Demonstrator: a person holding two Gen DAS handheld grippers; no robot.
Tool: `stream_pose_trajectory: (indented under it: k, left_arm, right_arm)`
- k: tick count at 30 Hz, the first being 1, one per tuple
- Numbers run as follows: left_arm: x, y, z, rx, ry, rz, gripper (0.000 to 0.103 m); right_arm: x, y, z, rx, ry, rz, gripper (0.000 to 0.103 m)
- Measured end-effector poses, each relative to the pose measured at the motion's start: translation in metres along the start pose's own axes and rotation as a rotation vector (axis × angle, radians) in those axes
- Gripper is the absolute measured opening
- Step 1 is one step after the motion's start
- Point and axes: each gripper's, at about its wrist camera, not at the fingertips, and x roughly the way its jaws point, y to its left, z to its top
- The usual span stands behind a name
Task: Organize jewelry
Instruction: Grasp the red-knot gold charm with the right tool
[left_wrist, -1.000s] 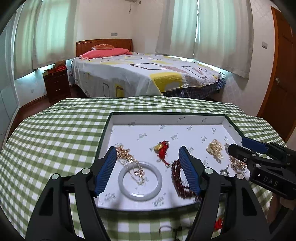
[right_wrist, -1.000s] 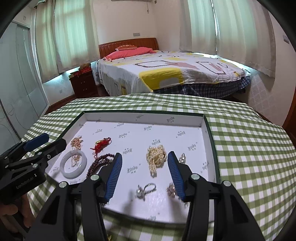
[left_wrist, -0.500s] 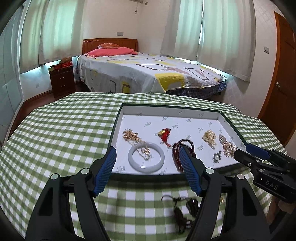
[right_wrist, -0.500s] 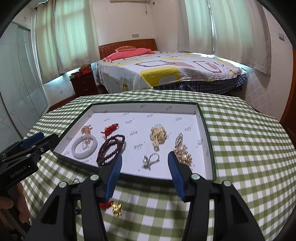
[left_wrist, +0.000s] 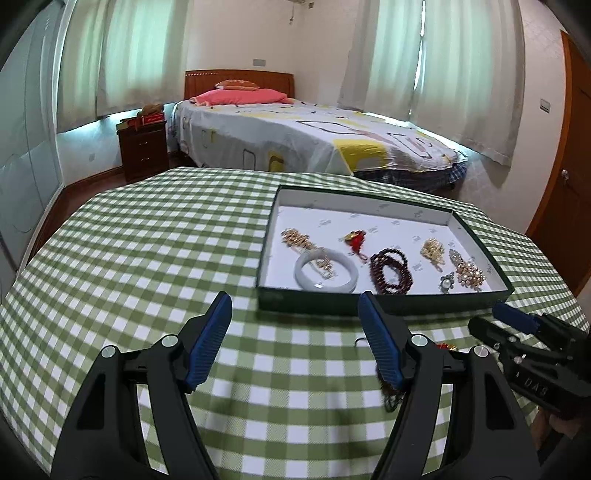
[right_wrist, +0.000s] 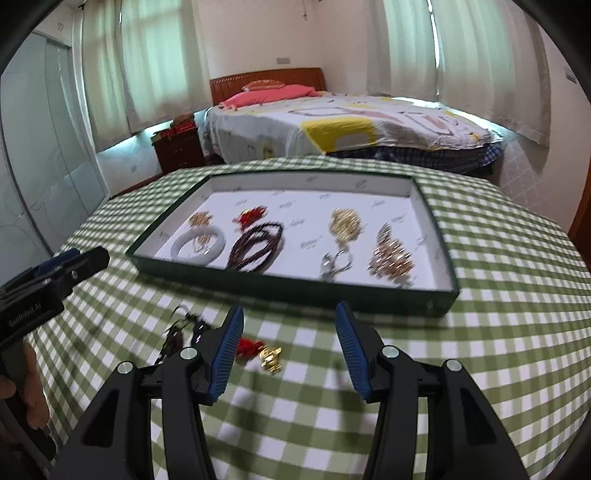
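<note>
Both hand-held grippers have been drawing back from over the tray, which a second ago lay under their fingertips. The left hand-held gripper (left_wrist: 295, 332) is now hovering over bare checked cloth, jaws standing wide apart and gripping nothing. The right hand-held gripper (right_wrist: 290, 343) is hanging half open and empty, just above a red-and-gold charm (right_wrist: 260, 352) lying on the bench (left_wrist: 147, 258) by the near edge, with a dark tangled piece (right_wrist: 181, 330) beside it. Farther in, the green tray (left_wrist: 369, 306) is holding a pale bangle (left_wrist: 327, 271), dark red beads (left_wrist: 389, 271) and gold pieces.
</note>
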Motion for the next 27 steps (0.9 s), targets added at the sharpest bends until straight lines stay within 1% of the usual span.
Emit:
stream_pose_trajectory:
  k: [4, 8, 18, 19, 21, 26, 27]
  left_arm:
    - [-0.002, 0.008, -0.006, -0.012, 0.008, 0.012, 0.069]
    - [-0.001, 0.015, -0.01, -0.03, 0.019, 0.018, 0.069]
    - [0.003, 0.015, -0.016, -0.033, 0.041, 0.012, 0.069]
    - [0.004, 0.014, -0.016, -0.031, 0.043, 0.012, 0.069]
    - [0.005, 0.012, -0.017, -0.029, 0.048, 0.008, 0.069]
    - [0.006, 0.006, -0.02, -0.021, 0.057, -0.002, 0.069]
    - [0.006, 0.004, -0.021, -0.017, 0.061, -0.007, 0.069]
  right_arm:
    - [0.005, 0.01, -0.004, -0.027, 0.021, 0.014, 0.051]
    - [0.01, 0.016, -0.007, -0.044, 0.044, 0.017, 0.048]
    - [0.023, 0.018, -0.009, -0.05, 0.114, 0.022, 0.044]
    - [0.025, 0.018, -0.01, -0.05, 0.128, 0.024, 0.042]
    - [0.029, 0.017, -0.011, -0.047, 0.147, 0.029, 0.033]
    - [0.026, 0.013, -0.014, -0.04, 0.146, 0.03, 0.023]
    - [0.027, 0.012, -0.014, -0.039, 0.145, 0.033, 0.022]
